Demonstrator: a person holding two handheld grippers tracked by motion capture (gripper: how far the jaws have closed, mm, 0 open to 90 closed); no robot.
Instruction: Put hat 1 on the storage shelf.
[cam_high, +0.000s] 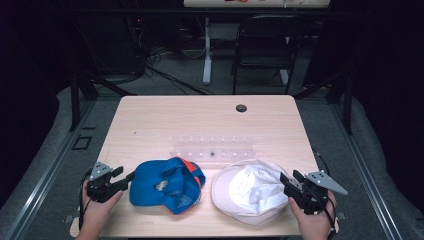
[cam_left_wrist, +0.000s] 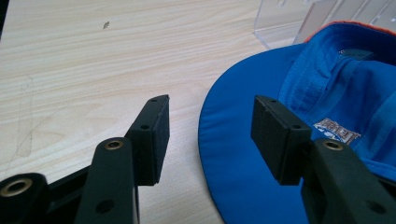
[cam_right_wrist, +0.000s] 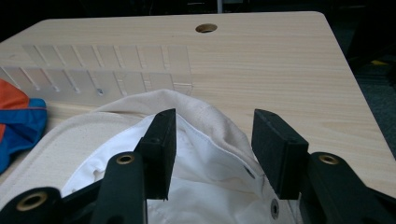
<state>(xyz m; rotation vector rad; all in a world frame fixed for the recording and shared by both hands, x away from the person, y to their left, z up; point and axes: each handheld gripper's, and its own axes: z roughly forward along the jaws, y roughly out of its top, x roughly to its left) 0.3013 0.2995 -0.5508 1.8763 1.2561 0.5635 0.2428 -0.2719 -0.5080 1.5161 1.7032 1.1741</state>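
On the near half of the wooden table (cam_high: 165, 120), a blue cap (cam_high: 167, 185) lies upside down at the left and a cream cap (cam_high: 247, 192) lies upside down at the right, a clear plastic rack (cam_high: 212, 150) just behind them. At the blue cap's brim, the left gripper (cam_high: 125, 178) stands spread, pinching nothing. Over the cream cap's rear edge, the right gripper (cam_high: 286, 184) also stands spread, its pads (cam_right_wrist: 163, 140) clear of the cloth.
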